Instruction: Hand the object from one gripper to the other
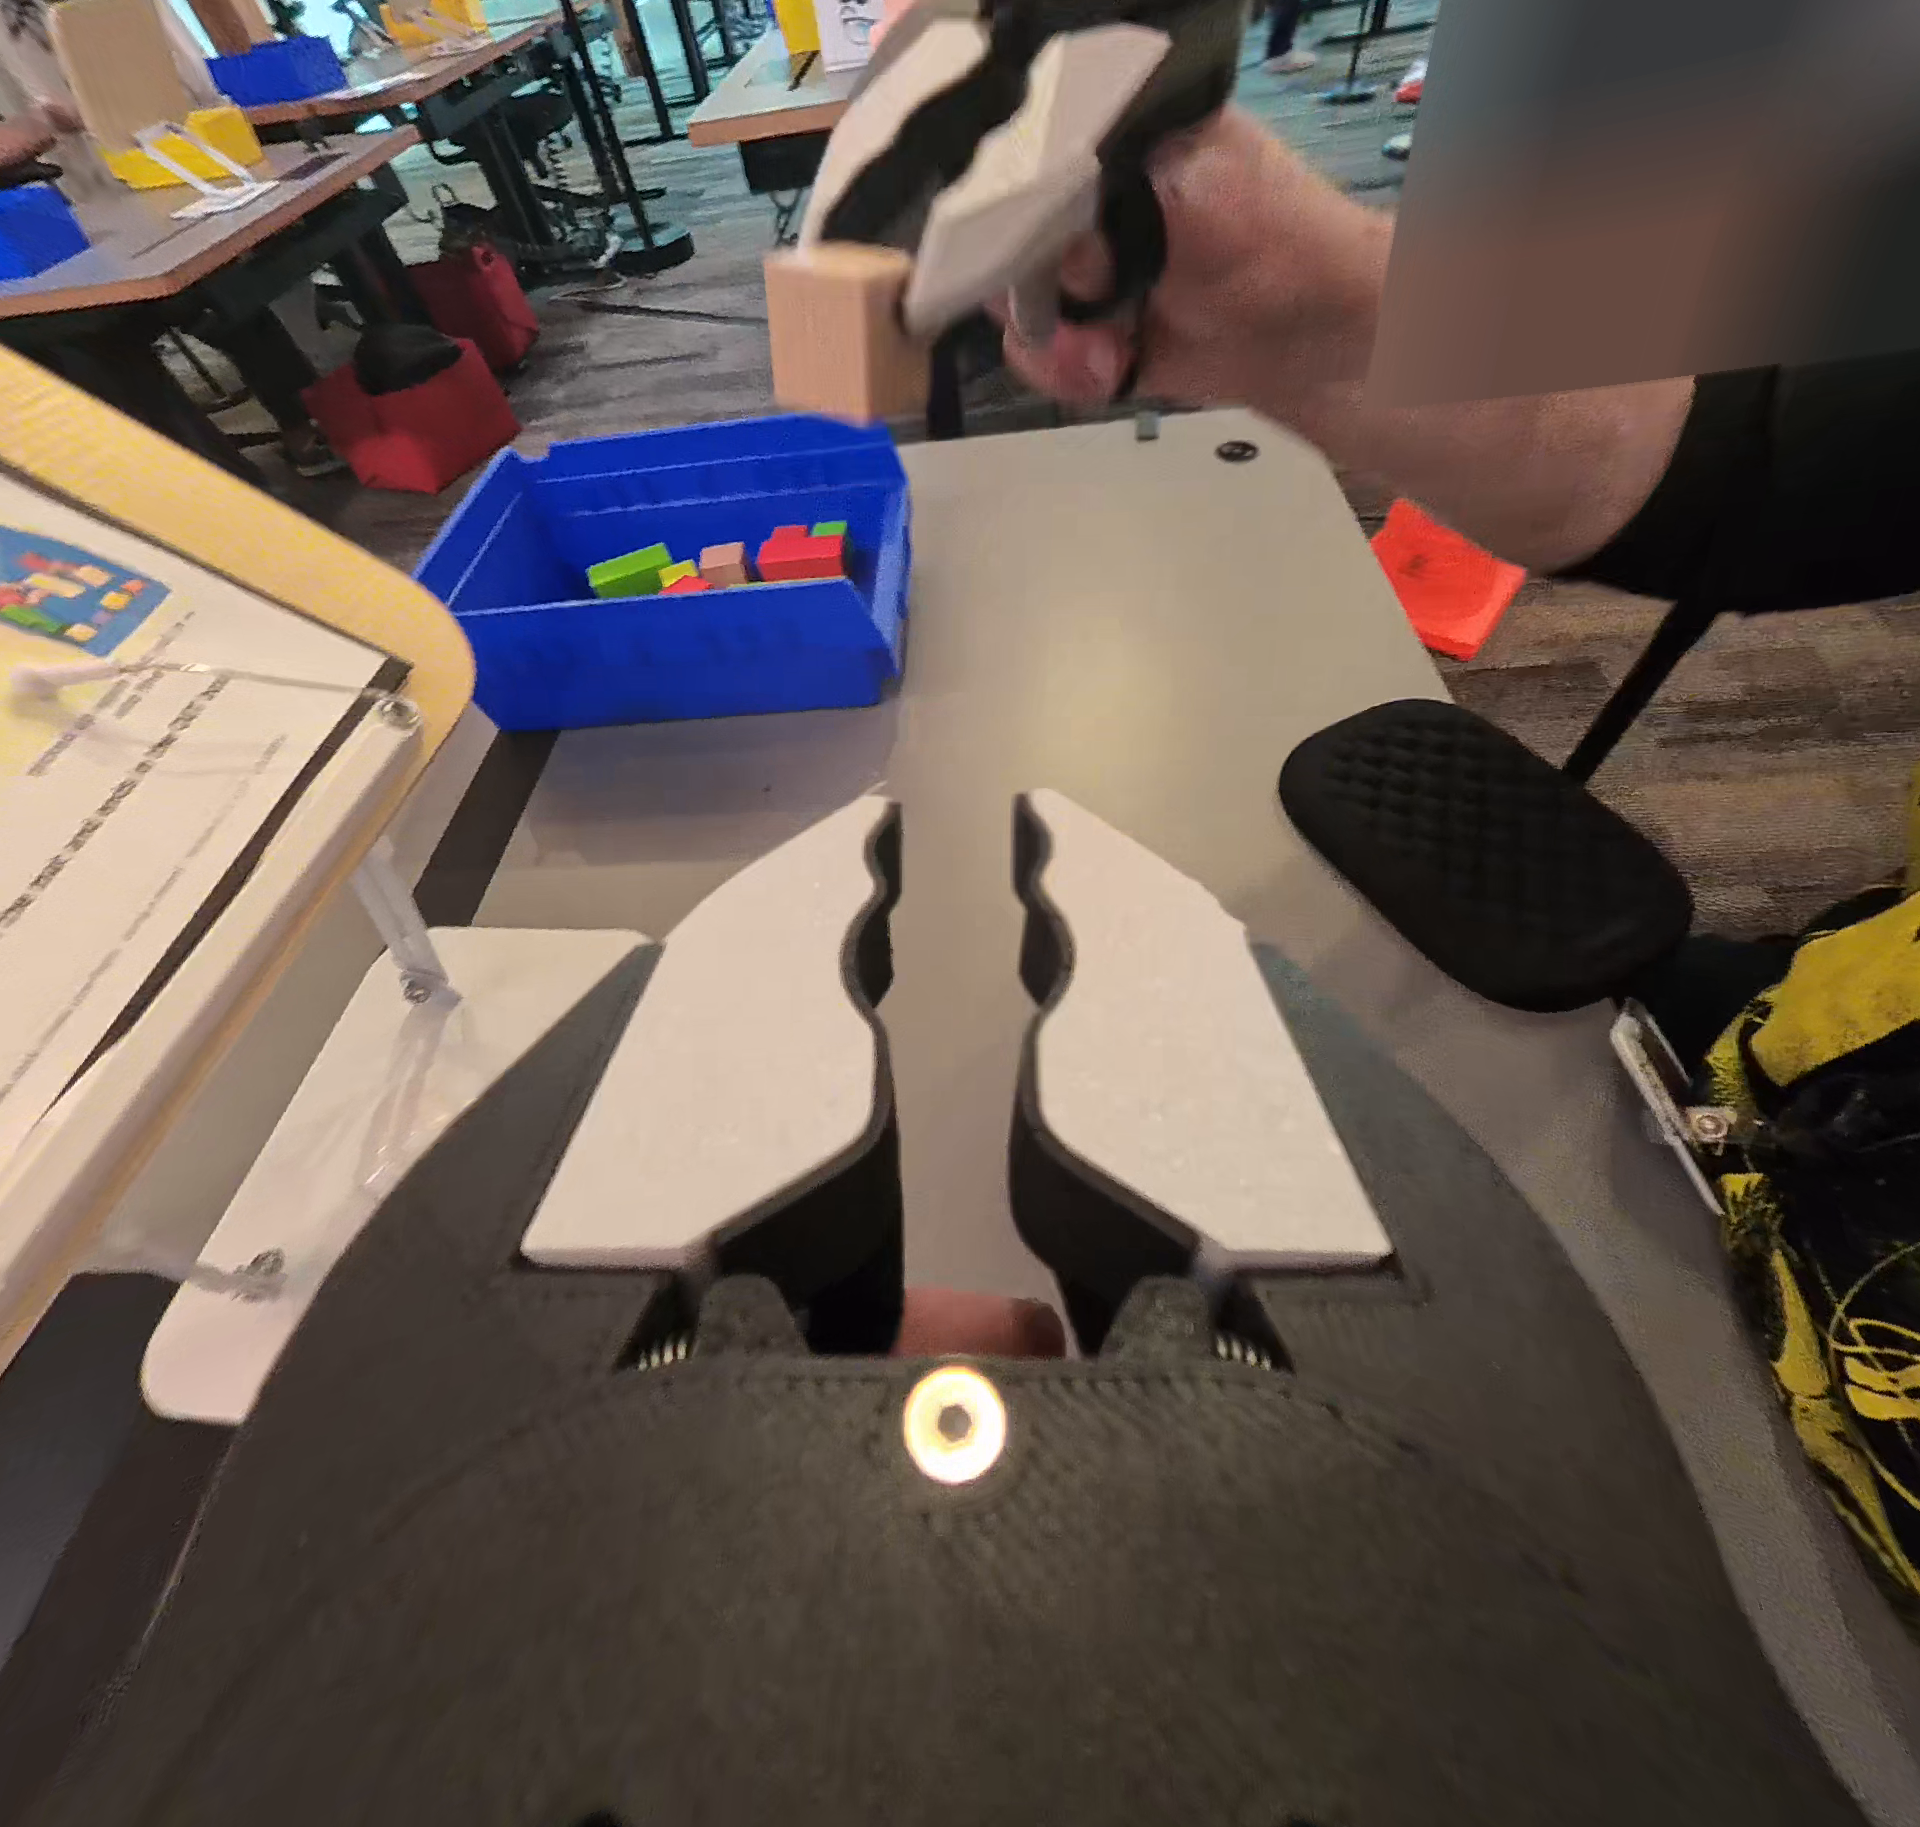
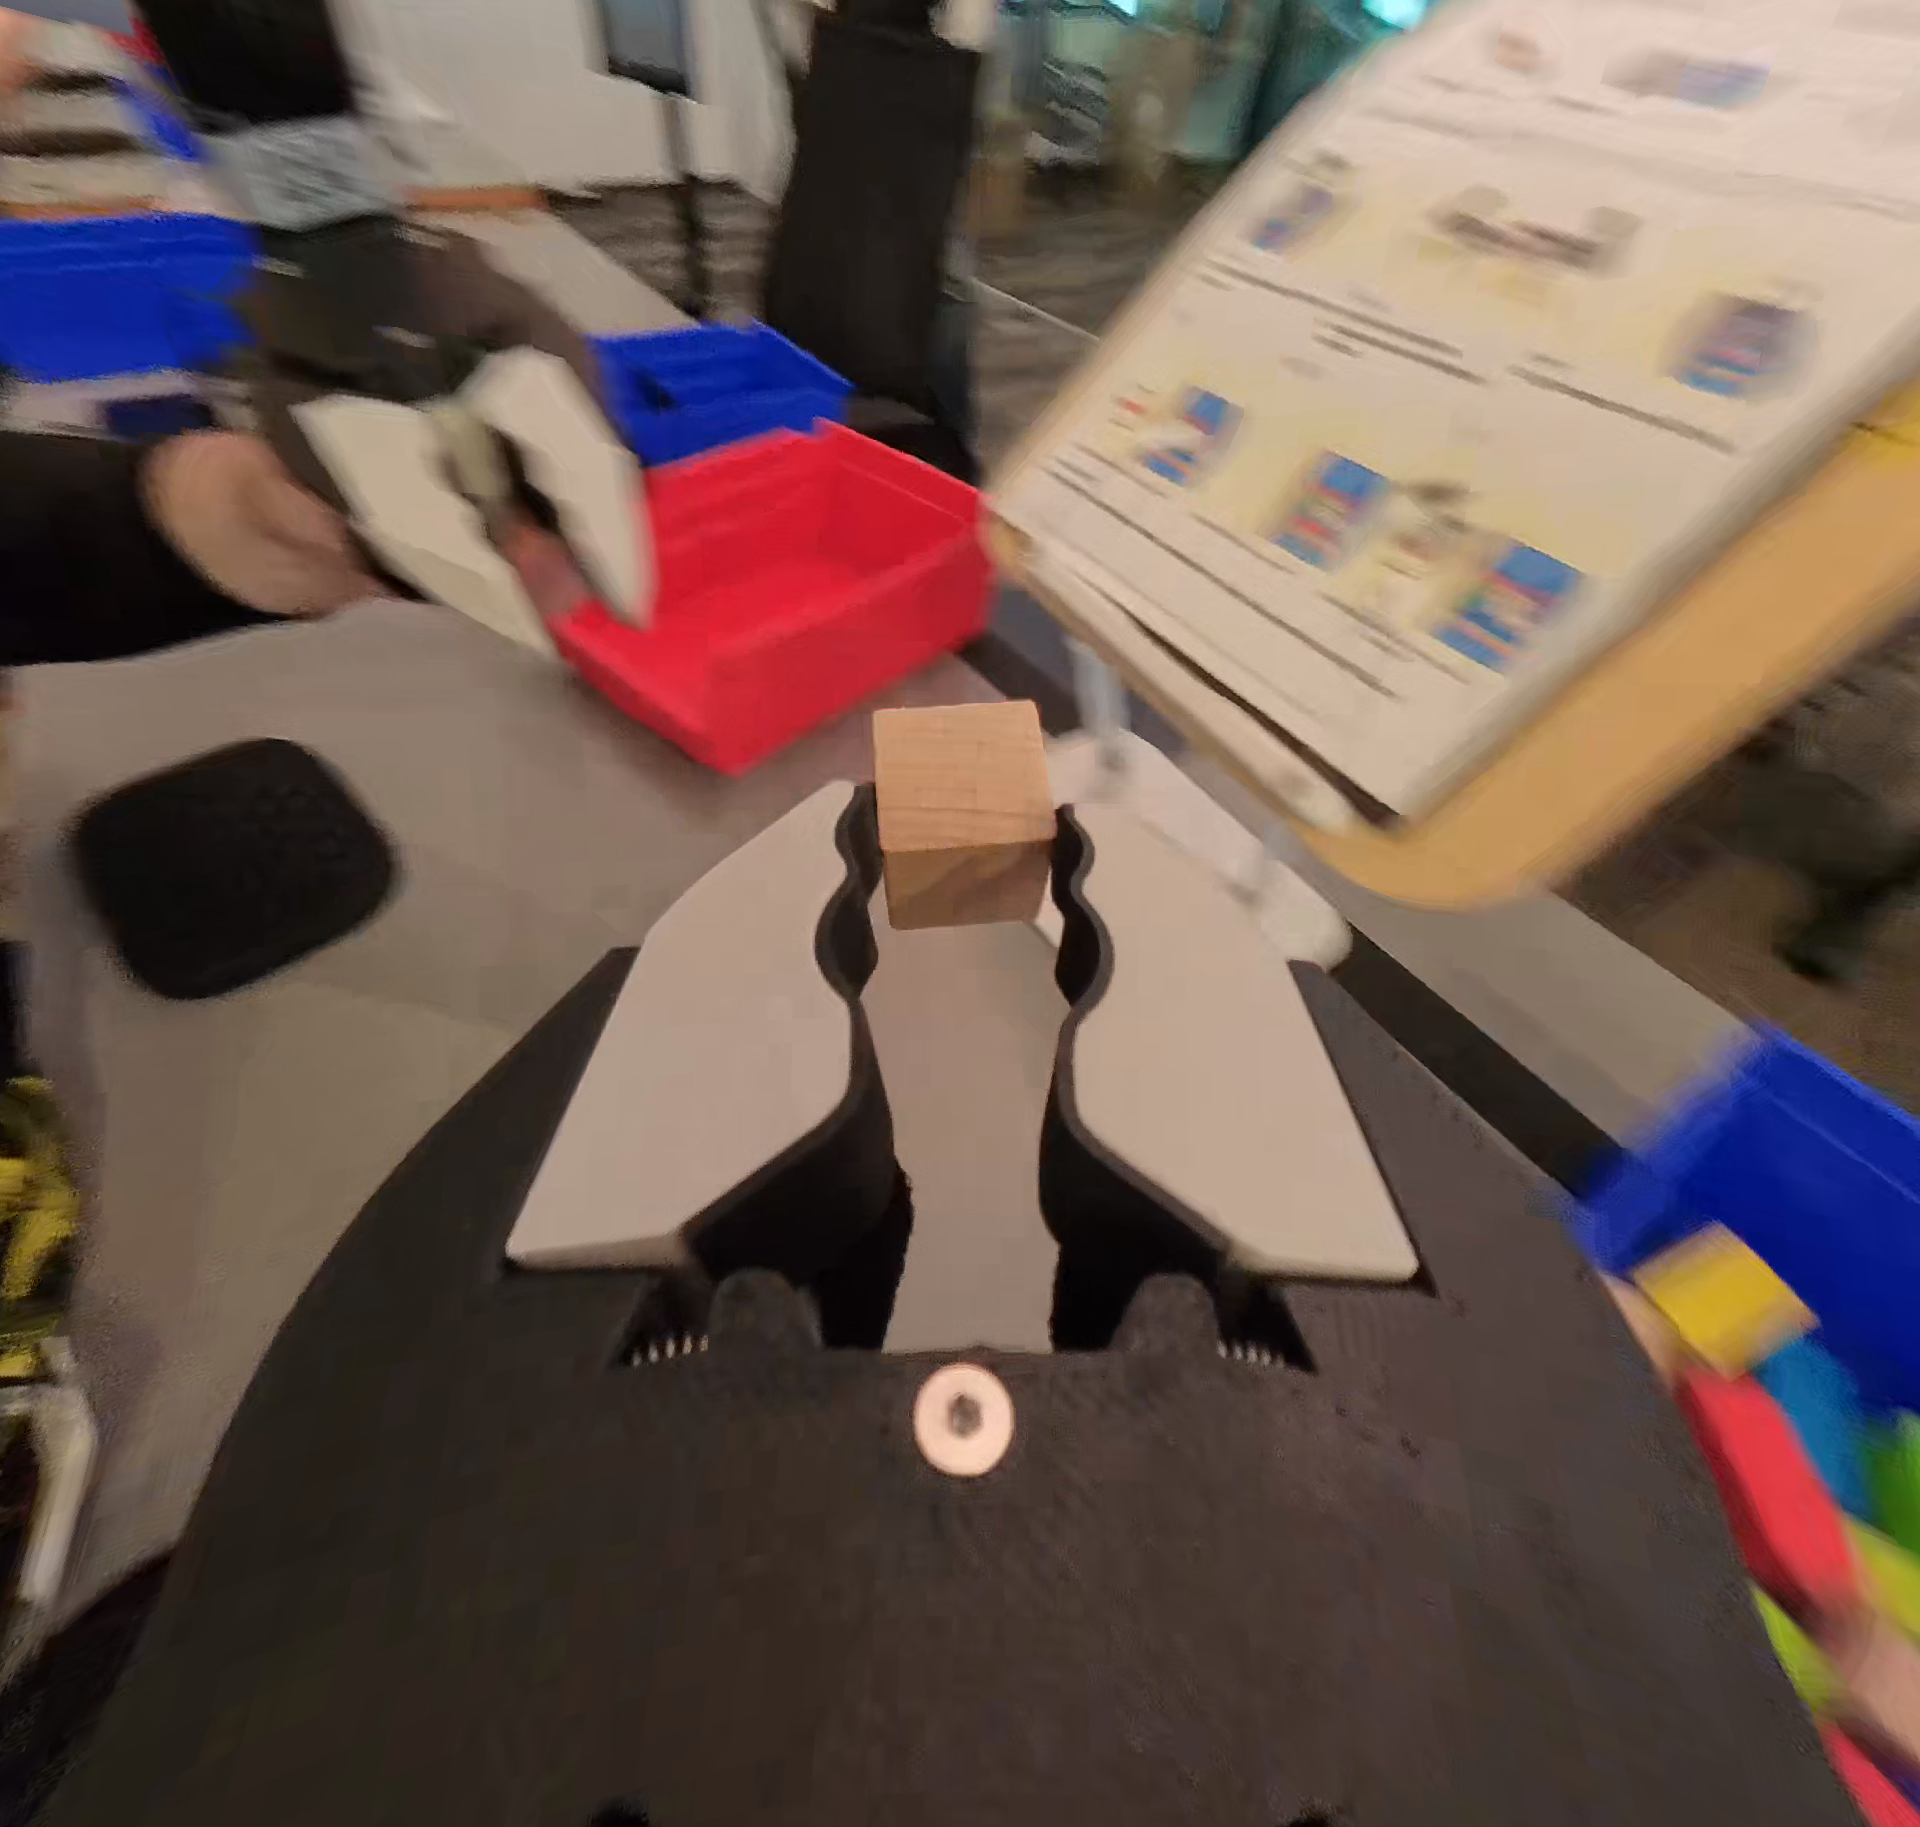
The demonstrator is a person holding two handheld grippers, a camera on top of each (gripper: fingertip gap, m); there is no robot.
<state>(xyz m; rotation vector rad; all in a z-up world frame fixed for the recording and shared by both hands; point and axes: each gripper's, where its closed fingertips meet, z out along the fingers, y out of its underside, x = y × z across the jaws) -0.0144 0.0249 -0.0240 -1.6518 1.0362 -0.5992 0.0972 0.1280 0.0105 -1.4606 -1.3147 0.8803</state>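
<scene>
My right claw [image 2: 961, 821] pinches a wooden cube [image 2: 961, 811] above the table [image 2: 436, 738]; my left claw [image 1: 956, 832] is narrow, empty.

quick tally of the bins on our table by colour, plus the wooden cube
blue bin: 1
red bin: 1
wooden cube, clamped in the right tool: 1
total: 3

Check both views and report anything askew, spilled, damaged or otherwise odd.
Nothing looks spilled or damaged. The wooden cube sits at the very fingertips of the right gripper, much of it jutting past them, a shallow hold. The left gripper is open, with nothing in it. The coloured blocks lie inside the blue bin.
</scene>
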